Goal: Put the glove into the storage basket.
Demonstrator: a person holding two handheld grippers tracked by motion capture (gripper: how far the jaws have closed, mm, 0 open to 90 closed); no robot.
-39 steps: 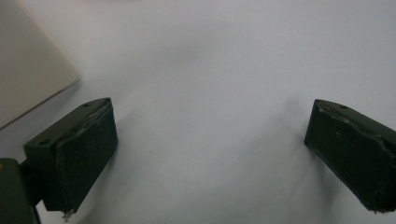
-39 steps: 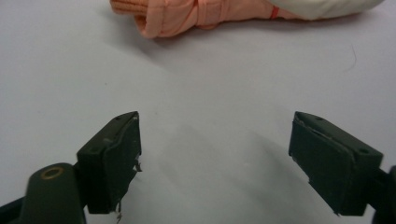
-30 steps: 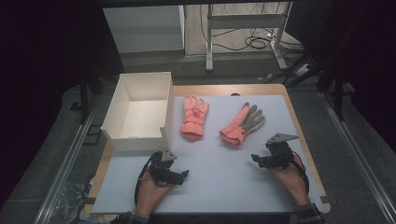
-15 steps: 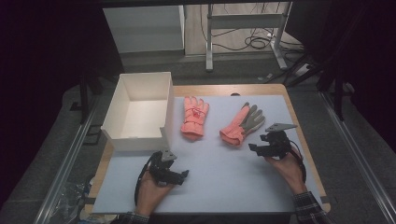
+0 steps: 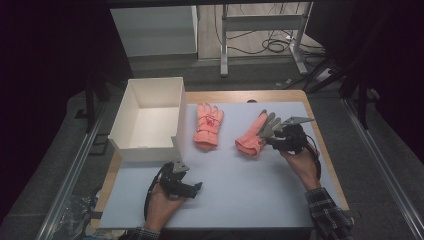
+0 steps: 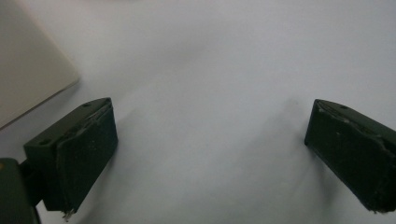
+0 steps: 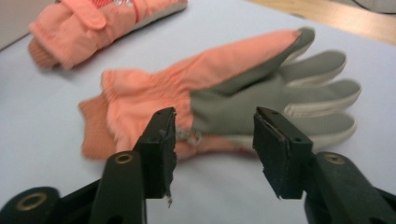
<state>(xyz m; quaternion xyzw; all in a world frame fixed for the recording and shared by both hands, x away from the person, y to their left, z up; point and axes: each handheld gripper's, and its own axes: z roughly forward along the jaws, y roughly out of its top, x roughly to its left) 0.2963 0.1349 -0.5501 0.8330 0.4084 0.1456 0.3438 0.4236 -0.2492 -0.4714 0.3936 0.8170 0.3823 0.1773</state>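
Plaid sleeves (image 5: 327, 212); each black hand-held gripper (image 5: 272, 131) trails a looping black cable (image 5: 150, 192).

Glove (image 7: 224, 88): orange padded cloth, grey grippy palm; table mat (image 5: 240, 200) matt, smooth.

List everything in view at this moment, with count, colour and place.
Gloves: 2, orange; one back-up mid-table, one with its grey palm up to the right of it, just ahead of the right gripper.
Box: 1, white, open-topped, table's left far corner.
Mat: 1, pale blue-white, covering the table.
Table: 1, wooden, edge showing at far side.
Left gripper: 1, black, near edge, open over bare mat.
Right gripper: 1, black, jaws just been closing, not yet touching the glove.
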